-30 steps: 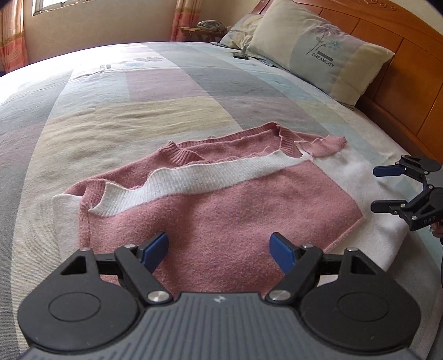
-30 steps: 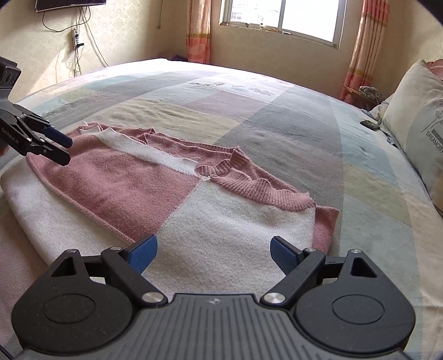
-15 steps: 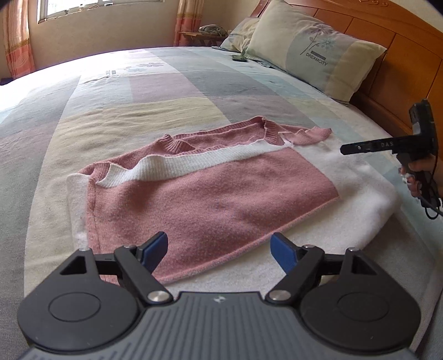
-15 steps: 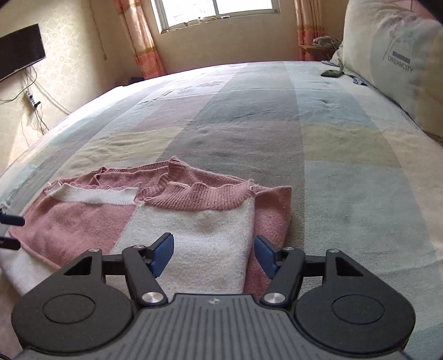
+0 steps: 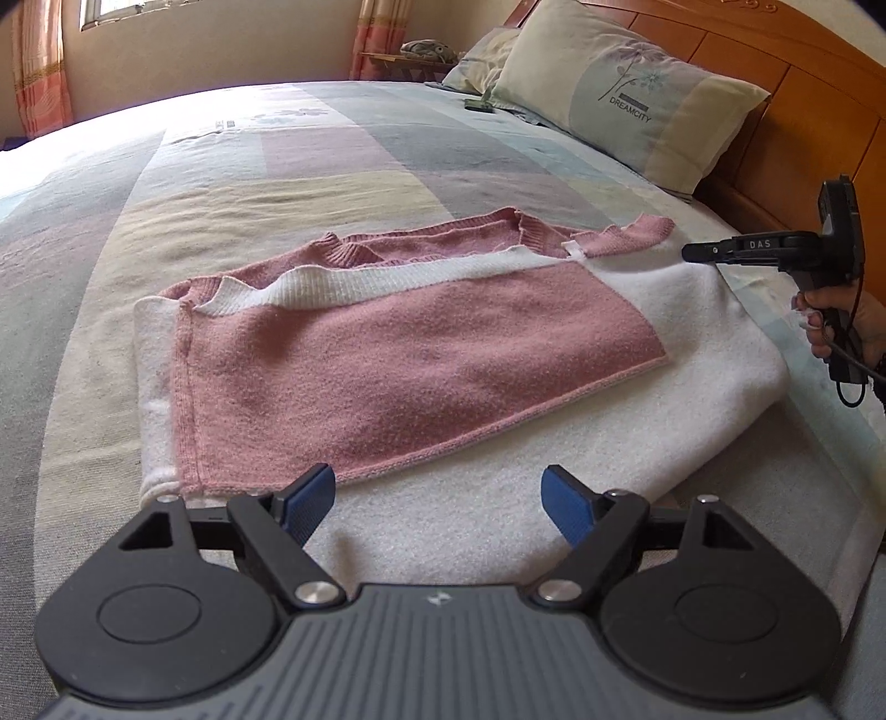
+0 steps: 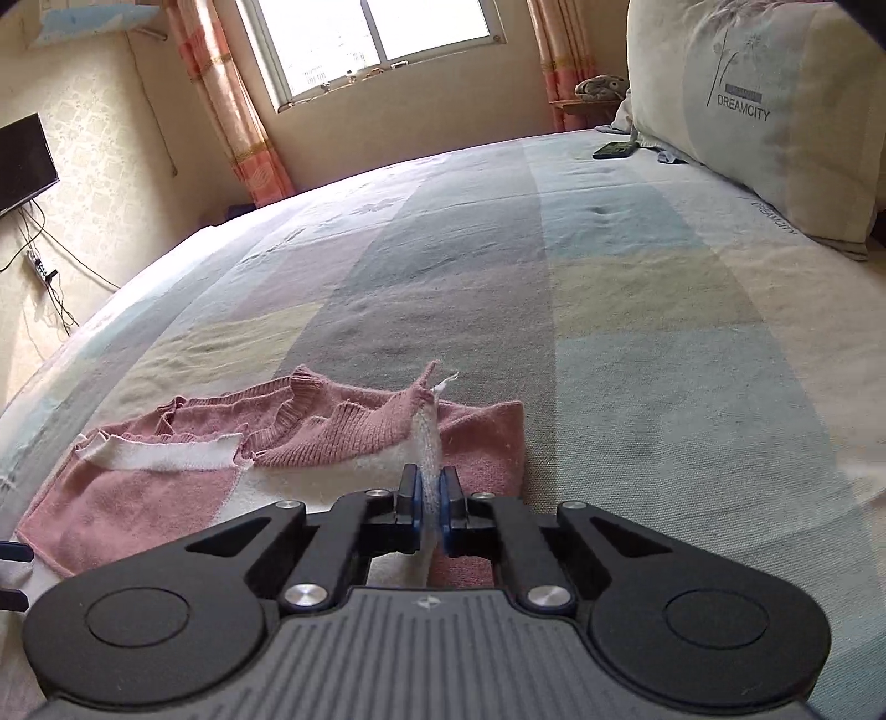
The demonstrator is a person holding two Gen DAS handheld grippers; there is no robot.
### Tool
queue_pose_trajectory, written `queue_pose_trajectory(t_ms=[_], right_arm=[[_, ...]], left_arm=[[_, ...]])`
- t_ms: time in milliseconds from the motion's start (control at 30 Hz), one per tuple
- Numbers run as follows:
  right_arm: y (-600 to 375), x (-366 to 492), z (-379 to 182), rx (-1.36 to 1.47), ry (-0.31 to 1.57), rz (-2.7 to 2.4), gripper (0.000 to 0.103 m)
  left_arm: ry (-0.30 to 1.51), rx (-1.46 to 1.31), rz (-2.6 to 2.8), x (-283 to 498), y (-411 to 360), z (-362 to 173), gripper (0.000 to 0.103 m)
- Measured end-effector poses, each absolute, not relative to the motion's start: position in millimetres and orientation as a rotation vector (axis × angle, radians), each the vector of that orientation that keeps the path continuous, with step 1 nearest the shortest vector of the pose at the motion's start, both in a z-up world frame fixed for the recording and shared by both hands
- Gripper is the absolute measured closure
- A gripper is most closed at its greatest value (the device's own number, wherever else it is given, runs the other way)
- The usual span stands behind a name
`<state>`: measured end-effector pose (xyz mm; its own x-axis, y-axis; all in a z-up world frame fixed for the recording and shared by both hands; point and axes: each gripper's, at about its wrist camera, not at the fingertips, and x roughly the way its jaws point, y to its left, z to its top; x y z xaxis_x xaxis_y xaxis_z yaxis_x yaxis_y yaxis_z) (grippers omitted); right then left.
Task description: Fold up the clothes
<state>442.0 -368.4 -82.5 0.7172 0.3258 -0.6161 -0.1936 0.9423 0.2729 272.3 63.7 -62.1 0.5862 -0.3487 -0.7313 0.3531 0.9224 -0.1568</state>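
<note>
Two grippers work: the right gripper is clamped on the sweater far right corner, the left gripper gapes over the near hem.

- The near hem of the sweater runs under the body of the left hand-held gripper, so that edge is hidden.
- The person's hand is cut off by the right edge in the left wrist view; only fingers around the handle show.
- In the right wrist view the fabric pinched in the right hand-held gripper disappears between the blue pads; how deep it goes cannot be told.
- The left hand-held gripper there is only a sliver at the left edge.
- The small dark object near the pillow is too small to identify.
- The heap on the far stand is blurred.
</note>
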Motion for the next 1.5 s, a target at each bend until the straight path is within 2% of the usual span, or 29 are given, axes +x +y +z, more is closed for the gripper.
queue_pose_trajectory(t_ms=[200, 267, 333, 433, 467, 567, 667, 833, 967, 1067, 1133, 1267, 1333, 1500], right_arm=[[-361, 449, -94, 0.118, 0.777, 0.234, 0.093], [-358, 446, -90, 0.106, 0.768, 0.182, 0.077], [-353, 435, -75, 0.072, 0.691, 0.167, 0.073], [-336, 420, -61, 0.017, 0.62, 0.27, 0.047], [-329, 417, -61, 0.0, 0.627, 0.323, 0.043], [-311, 419, -78, -0.089, 0.694, 0.365, 0.043], [-319, 421, -99, -0.056, 0.743, 0.352, 0.044], [-319, 384, -68, -0.011, 0.688, 0.359, 0.043], [-304, 342, -69, -0.047, 0.705, 0.445, 0.042], [-311, 317, -91, -0.014, 0.76, 0.435, 0.042], [-323, 302, -105, 0.038, 0.79, 0.421, 0.042], [-329, 288, -84, 0.061, 0.773, 0.394, 0.042], [-321, 283, -70, 0.003, 0.736, 0.39, 0.042], [-279, 273, -57, -0.276, 0.676, 0.394, 0.029]], left_arm=[[0.808, 0.018, -0.423, 299, 63, -51, 0.021], [0.793, 0.022, -0.418, 317, 64, -50, 0.021], [0.798, -0.003, -0.411, 340, 67, -55, 0.021], [0.818, -0.03, -0.375, 371, 73, -73, 0.021], [0.827, -0.027, -0.34, 382, 75, -81, 0.021], [0.813, -0.043, -0.285, 395, 89, -96, 0.021], [0.831, -0.035, -0.243, 389, 92, -84, 0.022], [0.773, 0.079, -0.361, 315, 81, -50, 0.02], [0.808, 0.07, -0.345, 260, 80, -58, 0.02], [0.861, -0.035, -0.313, 236, 105, -82, 0.022], [0.838, -0.073, -0.309, 224, 114, -80, 0.021], [0.836, -0.079, -0.278, 224, 116, -60, 0.021], [0.817, -0.044, -0.279, 225, 109, -51, 0.021], [0.763, 0.4, -0.344, 207, 49, -52, 0.019]])
